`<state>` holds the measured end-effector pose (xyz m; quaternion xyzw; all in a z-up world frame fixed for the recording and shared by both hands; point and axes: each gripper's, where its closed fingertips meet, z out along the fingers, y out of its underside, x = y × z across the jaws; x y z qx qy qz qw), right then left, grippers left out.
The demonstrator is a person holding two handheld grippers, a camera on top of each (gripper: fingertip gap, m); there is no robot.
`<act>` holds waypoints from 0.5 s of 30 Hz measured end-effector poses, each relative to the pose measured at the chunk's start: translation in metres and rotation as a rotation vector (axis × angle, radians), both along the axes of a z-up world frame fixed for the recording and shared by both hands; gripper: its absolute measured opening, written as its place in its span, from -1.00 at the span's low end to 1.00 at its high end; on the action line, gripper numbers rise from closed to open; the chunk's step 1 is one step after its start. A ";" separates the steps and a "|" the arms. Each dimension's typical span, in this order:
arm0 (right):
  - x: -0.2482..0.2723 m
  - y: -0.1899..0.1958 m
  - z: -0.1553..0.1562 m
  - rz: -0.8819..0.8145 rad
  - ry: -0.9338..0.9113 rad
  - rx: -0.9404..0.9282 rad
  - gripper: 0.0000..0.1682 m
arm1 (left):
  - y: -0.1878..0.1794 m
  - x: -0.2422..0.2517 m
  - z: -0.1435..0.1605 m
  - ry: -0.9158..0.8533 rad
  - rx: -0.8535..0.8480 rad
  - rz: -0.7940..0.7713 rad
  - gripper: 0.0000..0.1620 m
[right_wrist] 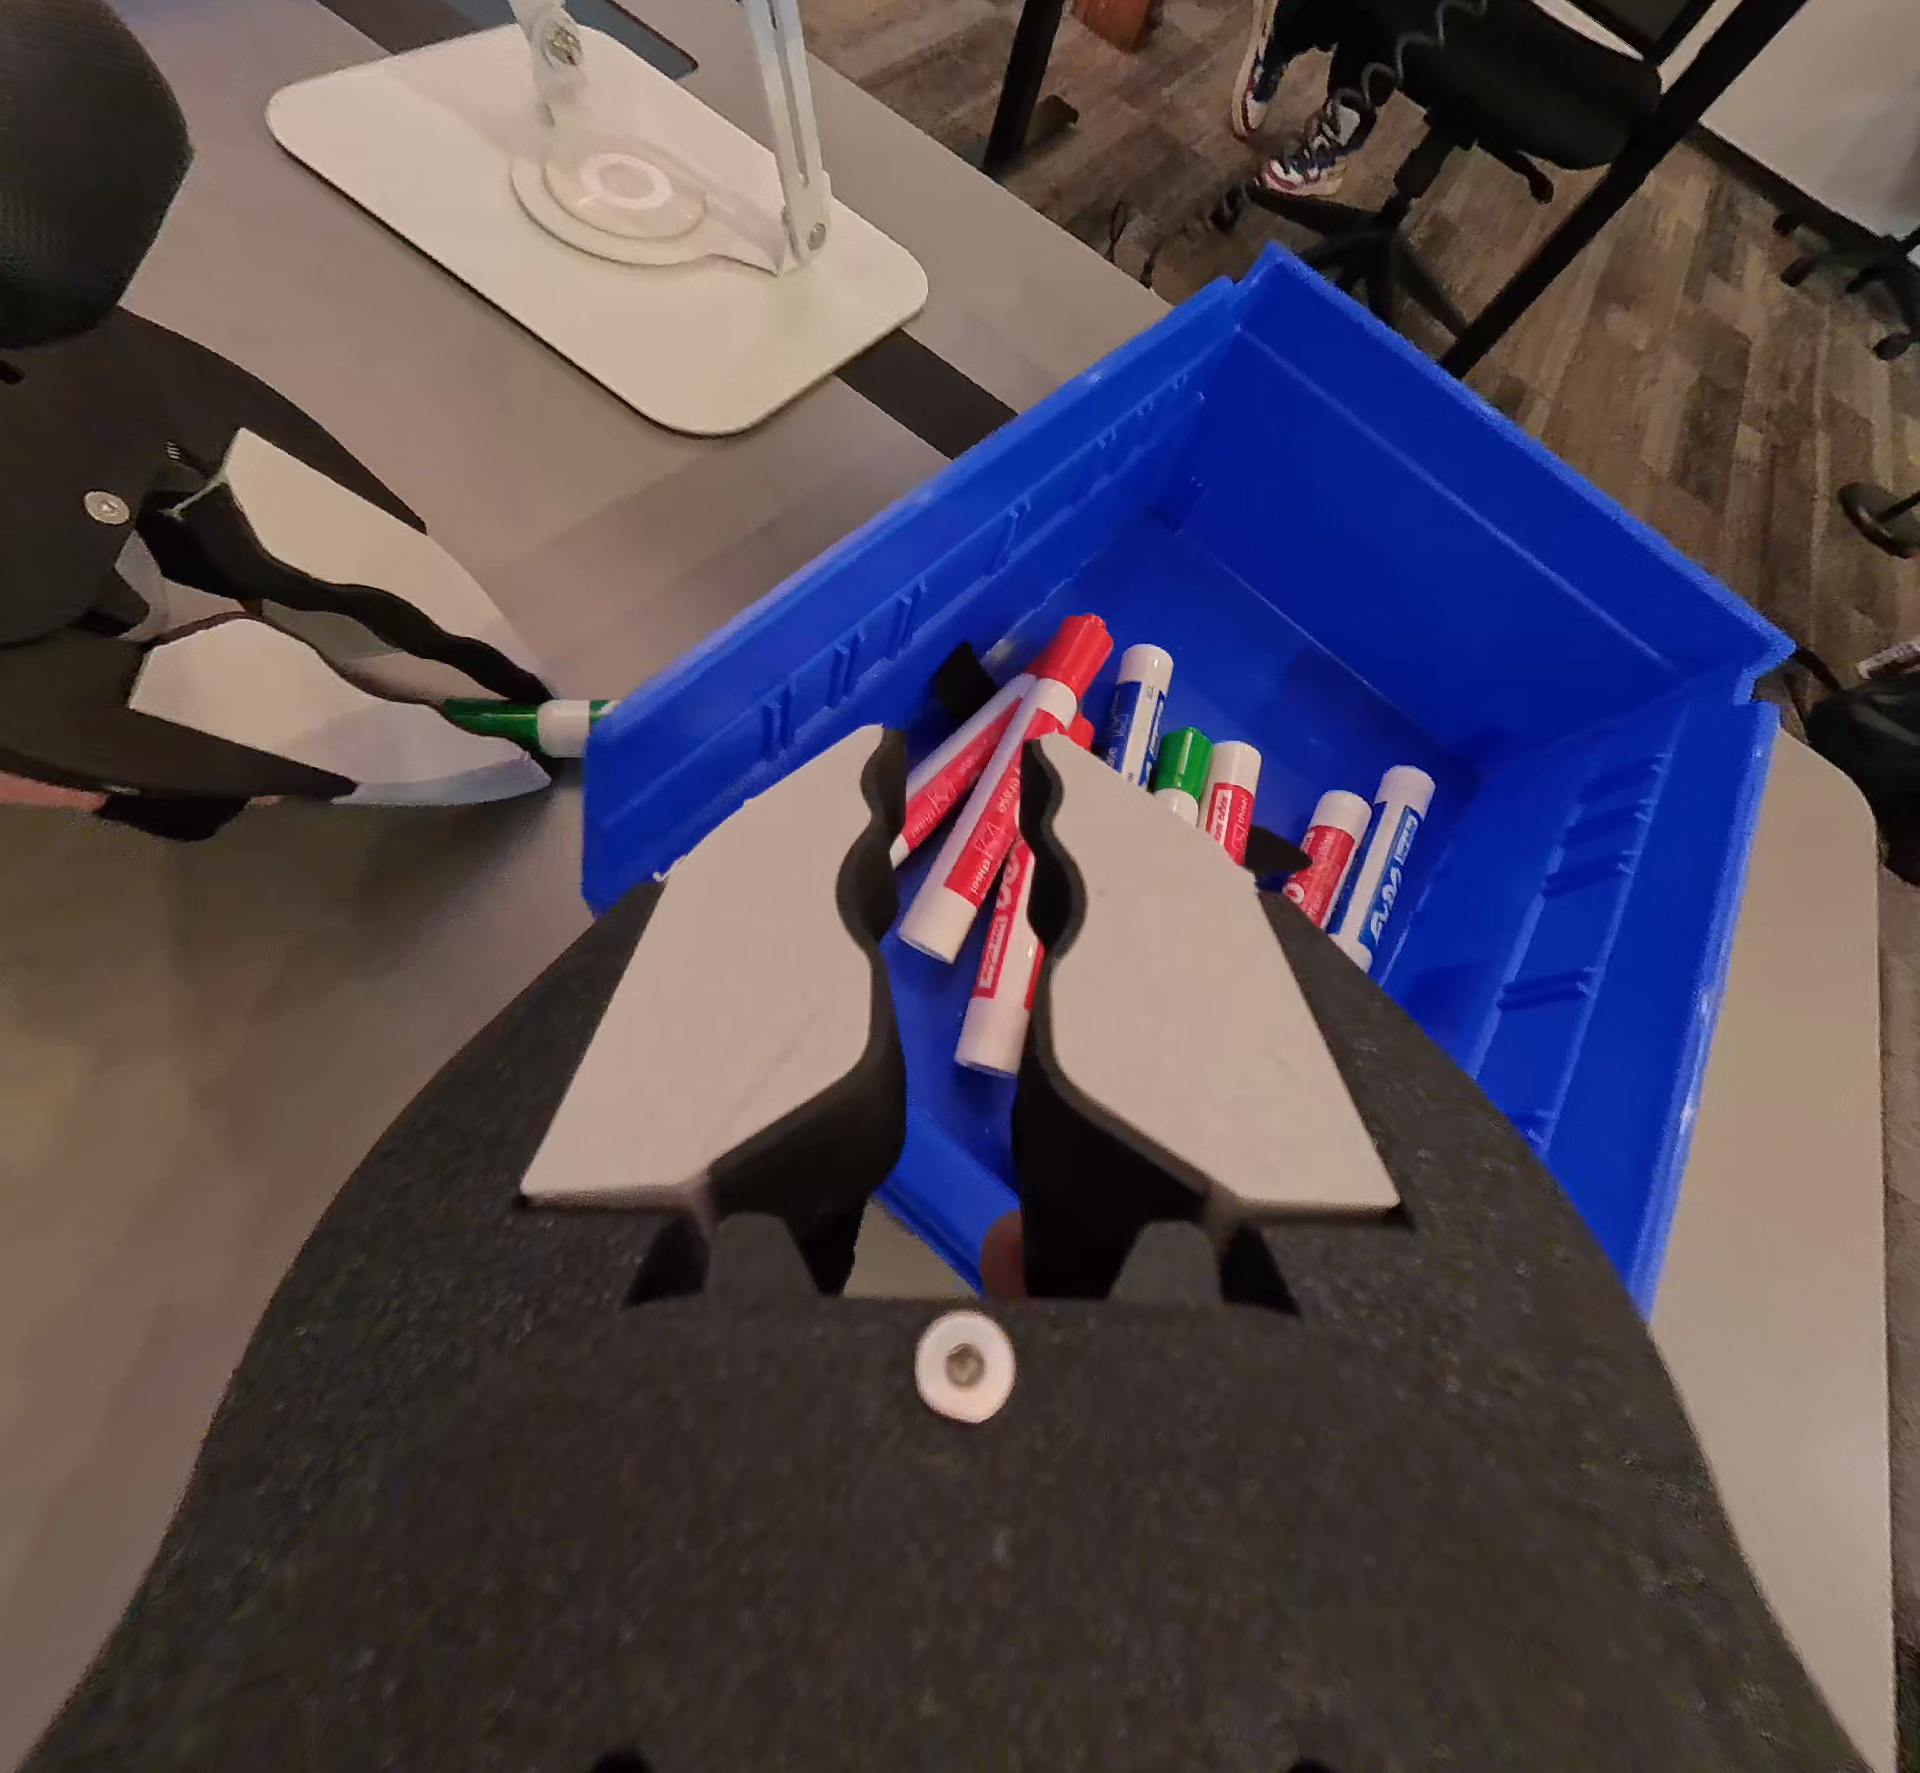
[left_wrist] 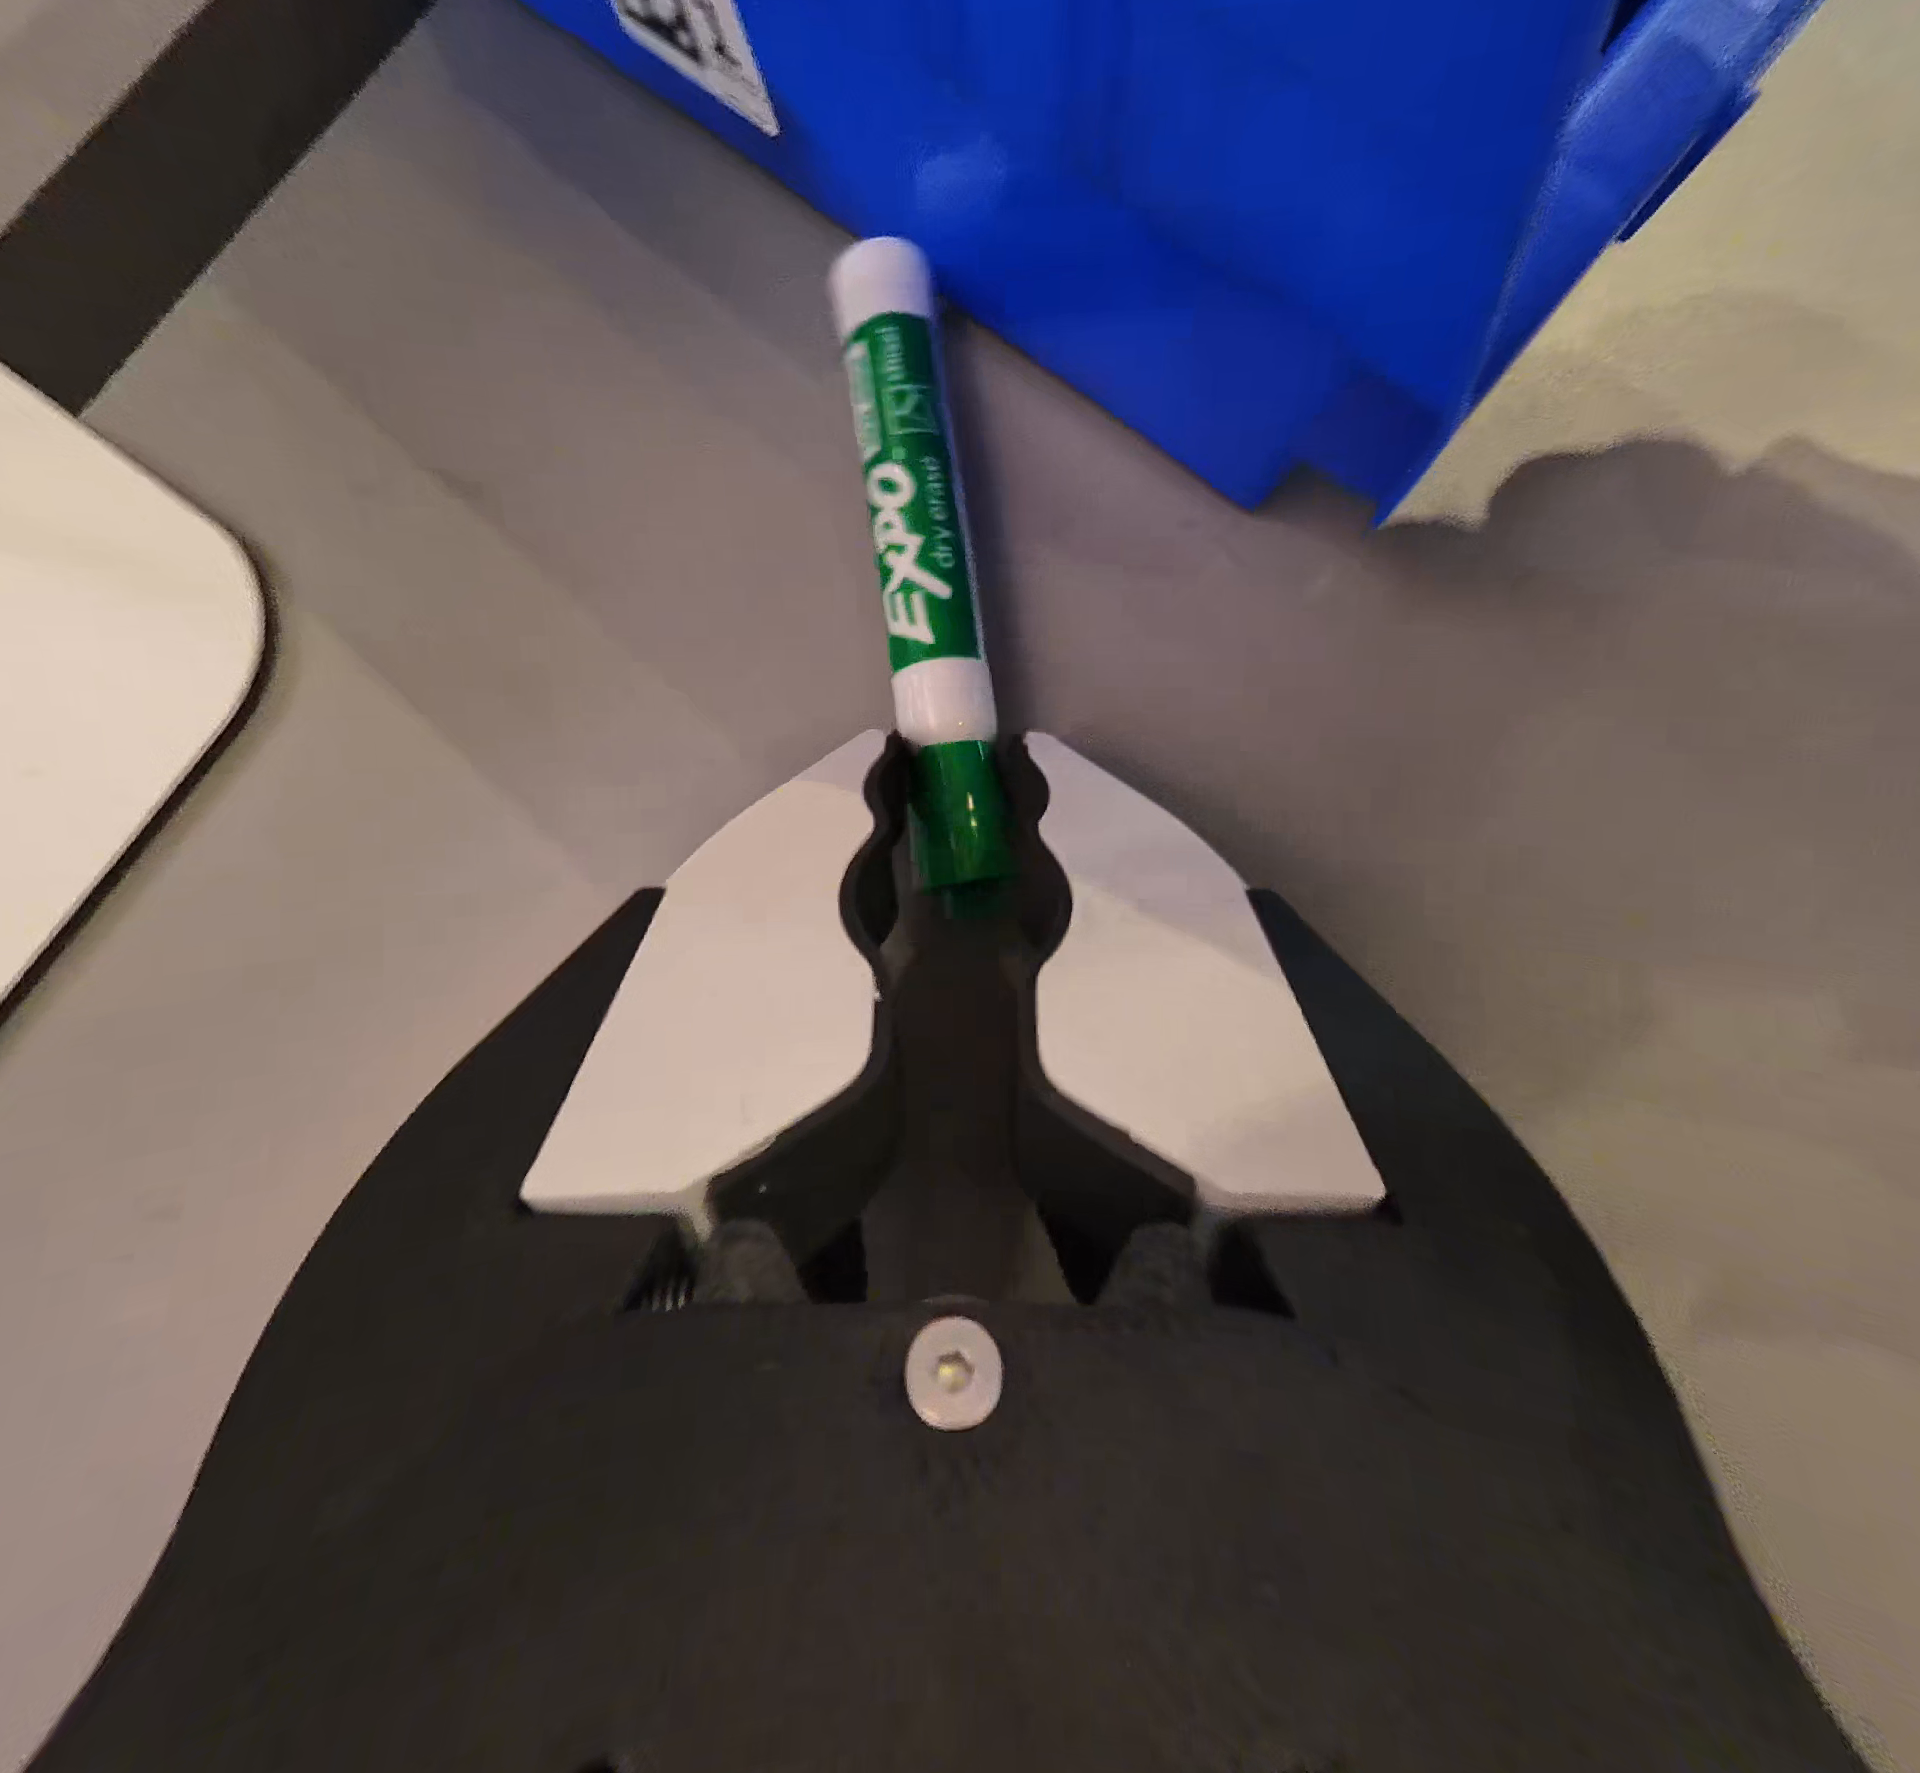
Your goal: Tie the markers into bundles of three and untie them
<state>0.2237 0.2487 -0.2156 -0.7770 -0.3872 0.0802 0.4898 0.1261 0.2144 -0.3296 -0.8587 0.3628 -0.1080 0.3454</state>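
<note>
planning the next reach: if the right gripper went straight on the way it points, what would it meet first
Probably the red markers lying in the blue bin: the right gripper, jaws open, points down into it. Depth is unclear.

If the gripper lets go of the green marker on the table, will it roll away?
Probably a little. The green marker is round and smooth, so it may roll on the flat grey table. The blue bin right beside it would likely stop it. It looks stiff: the left gripper pinches only its cap end, yet it stays straight.
</note>
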 end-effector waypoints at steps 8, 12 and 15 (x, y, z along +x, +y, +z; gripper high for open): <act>-0.063 -0.043 0.031 0.235 0.220 -0.007 -0.64 | -0.032 -0.057 0.057 -0.555 0.014 0.009 -0.78; -0.119 -0.082 0.039 0.431 0.463 -0.140 -0.46 | -0.069 -0.085 0.108 -0.925 0.074 -0.132 -0.79; -0.156 -0.107 0.043 0.545 0.615 -0.215 -0.37 | -0.097 -0.090 0.123 -1.018 0.099 -0.248 -0.79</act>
